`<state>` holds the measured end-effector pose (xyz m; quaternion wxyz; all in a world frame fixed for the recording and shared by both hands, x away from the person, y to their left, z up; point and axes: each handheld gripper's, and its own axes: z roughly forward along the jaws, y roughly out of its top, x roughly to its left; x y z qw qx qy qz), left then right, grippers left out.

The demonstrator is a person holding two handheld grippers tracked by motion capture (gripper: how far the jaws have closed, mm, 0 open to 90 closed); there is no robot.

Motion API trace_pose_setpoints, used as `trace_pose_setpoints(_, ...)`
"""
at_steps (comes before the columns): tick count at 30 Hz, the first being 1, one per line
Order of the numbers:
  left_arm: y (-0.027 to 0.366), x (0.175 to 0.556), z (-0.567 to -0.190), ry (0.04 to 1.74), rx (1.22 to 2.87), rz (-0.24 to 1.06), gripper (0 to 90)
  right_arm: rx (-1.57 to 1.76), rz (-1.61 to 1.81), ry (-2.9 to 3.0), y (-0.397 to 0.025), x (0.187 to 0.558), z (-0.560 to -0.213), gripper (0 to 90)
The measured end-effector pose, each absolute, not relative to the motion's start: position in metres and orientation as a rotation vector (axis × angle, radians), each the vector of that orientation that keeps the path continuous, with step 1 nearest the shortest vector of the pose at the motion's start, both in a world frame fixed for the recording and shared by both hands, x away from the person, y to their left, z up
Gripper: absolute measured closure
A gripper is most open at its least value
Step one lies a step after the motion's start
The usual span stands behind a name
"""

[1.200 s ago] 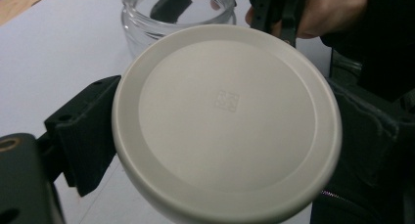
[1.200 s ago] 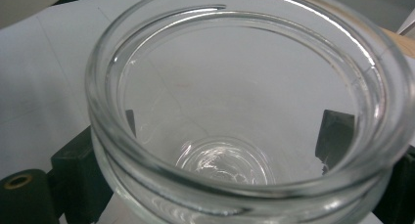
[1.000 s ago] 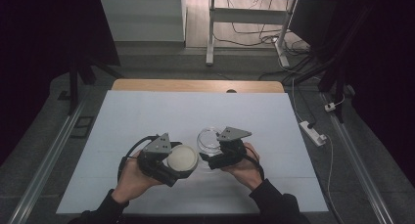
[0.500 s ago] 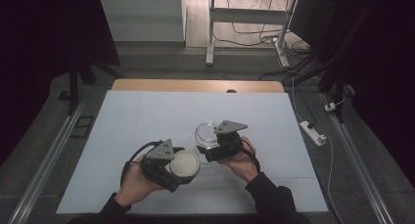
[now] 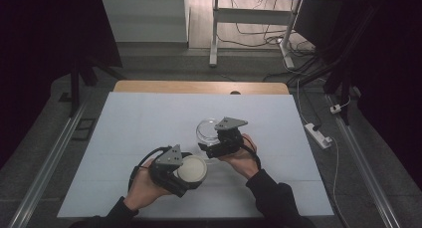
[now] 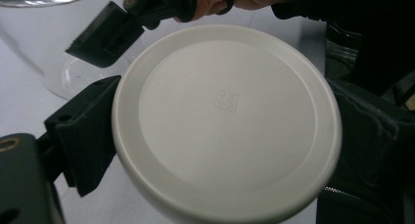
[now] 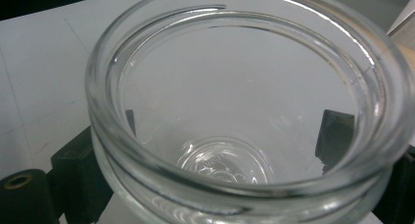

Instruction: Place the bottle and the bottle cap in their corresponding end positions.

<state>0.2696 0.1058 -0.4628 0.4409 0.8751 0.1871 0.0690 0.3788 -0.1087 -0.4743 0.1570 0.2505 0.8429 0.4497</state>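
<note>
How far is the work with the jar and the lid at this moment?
Done: the right gripper is shut on the open glass jar, which stands on the table. In hand: the left gripper clamps the white lid beside the jar. Left: the lid is not yet on the jar.

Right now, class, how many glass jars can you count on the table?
1. The glass jar stands open near the middle of the table, clamped by the right gripper; the left gripper holds its white lid beside it.
</note>
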Motion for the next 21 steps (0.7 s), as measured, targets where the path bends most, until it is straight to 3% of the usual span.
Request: trace_pose_setpoints(21,0.093,0.280,-0.483,0.481,2.175,0.181,8.0,0.731,1.271,2.406,-0.099,0.400,-0.480,6.4)
